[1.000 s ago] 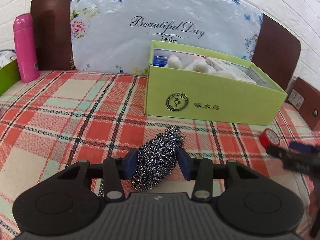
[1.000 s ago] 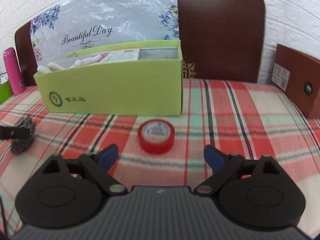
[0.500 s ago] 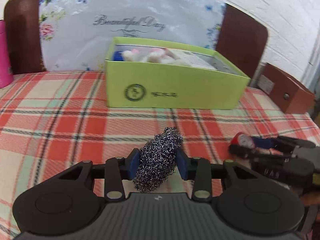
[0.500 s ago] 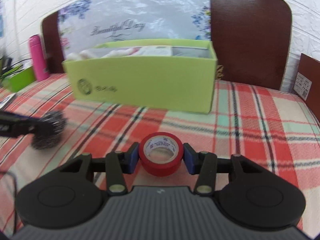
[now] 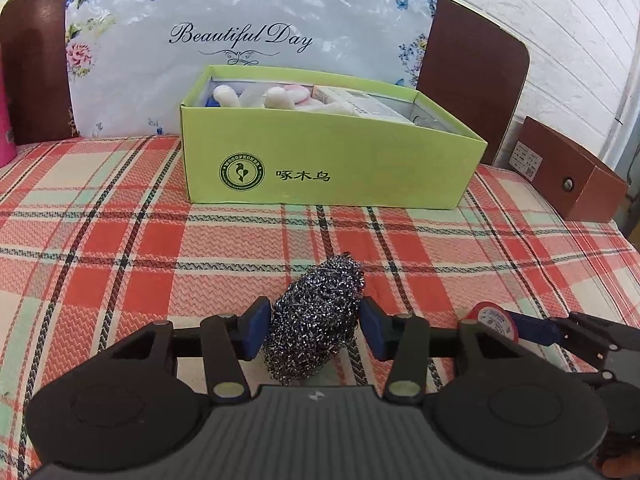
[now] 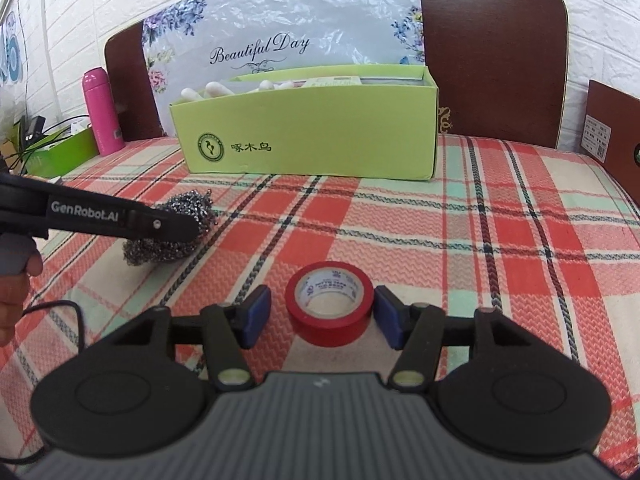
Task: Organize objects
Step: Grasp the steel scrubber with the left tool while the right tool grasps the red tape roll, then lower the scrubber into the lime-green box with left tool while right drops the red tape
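A steel wool scrubber [image 5: 316, 316] sits between the blue pads of my left gripper [image 5: 313, 330], which is shut on it above the plaid cloth. It also shows in the right wrist view [image 6: 168, 236], behind the left gripper's finger. A red tape roll [image 6: 330, 304] sits between the pads of my right gripper [image 6: 323, 318]; the right pad touches it and a small gap shows at the left pad. The roll shows at the right in the left wrist view [image 5: 494, 320]. A green open box [image 5: 320, 160] holding white items stands ahead of both grippers.
A pink bottle [image 6: 102, 110] and a green tray [image 6: 60, 152] stand at the far left. A brown box [image 5: 568, 172] sits at the right edge. A floral "Beautiful Day" bag [image 5: 240, 40] leans on the brown headboard [image 6: 492, 48] behind the green box.
Both grippers closed around their objects over the last second. The right gripper moved in around the tape roll. The left gripper's view swung right, then back towards the green box.
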`<state>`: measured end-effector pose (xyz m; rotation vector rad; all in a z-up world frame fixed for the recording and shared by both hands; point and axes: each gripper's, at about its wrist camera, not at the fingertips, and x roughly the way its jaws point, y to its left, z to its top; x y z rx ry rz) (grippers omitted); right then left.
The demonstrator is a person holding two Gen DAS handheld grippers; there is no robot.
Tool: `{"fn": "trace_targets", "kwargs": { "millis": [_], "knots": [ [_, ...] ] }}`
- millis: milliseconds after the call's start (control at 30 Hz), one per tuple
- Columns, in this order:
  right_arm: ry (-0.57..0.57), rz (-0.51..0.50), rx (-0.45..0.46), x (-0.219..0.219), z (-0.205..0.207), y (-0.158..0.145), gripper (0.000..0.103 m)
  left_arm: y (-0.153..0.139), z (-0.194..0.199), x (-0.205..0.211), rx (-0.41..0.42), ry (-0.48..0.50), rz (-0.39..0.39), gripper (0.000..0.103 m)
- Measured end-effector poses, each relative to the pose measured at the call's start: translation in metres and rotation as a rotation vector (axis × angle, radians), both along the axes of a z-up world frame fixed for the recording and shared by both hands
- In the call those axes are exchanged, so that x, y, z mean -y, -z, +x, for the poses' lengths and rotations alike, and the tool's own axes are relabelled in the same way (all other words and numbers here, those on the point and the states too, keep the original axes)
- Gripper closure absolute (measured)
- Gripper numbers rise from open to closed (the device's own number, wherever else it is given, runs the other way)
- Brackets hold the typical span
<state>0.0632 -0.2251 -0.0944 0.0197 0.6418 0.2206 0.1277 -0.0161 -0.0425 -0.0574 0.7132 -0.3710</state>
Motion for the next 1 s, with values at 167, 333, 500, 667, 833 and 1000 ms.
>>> {"fn": "trace_targets", "kwargs": {
  "millis": [167, 333, 500, 667, 833, 1000],
  "knots": [
    [0.005, 0.000, 0.003, 0.001, -0.001, 0.001, 0.050, 0.002, 0.000, 0.003, 0.001, 0.005, 0.005, 0.052],
    [0.010, -0.004, 0.002, 0.003, -0.001, 0.000, 0.057, 0.002, 0.000, 0.002, -0.005, 0.006, 0.007, 0.056],
    [-0.005, 0.004, 0.020, 0.002, -0.004, -0.008, 0.057, -0.013, -0.006, 0.000, 0.009, 0.023, -0.050, 0.059],
    [-0.012, 0.010, 0.113, 0.005, -0.002, -0.037, 0.057, -0.042, -0.008, 0.006, 0.081, 0.058, -0.094, 0.059],
    [-0.011, 0.003, 0.214, 0.013, 0.011, -0.069, 0.057, -0.069, 0.001, 0.015, 0.137, 0.087, -0.127, 0.059],
    [-0.009, -0.021, 0.284, 0.018, 0.033, -0.090, 0.057, -0.091, 0.021, 0.025, 0.170, 0.093, -0.172, 0.059]
  ]
}}
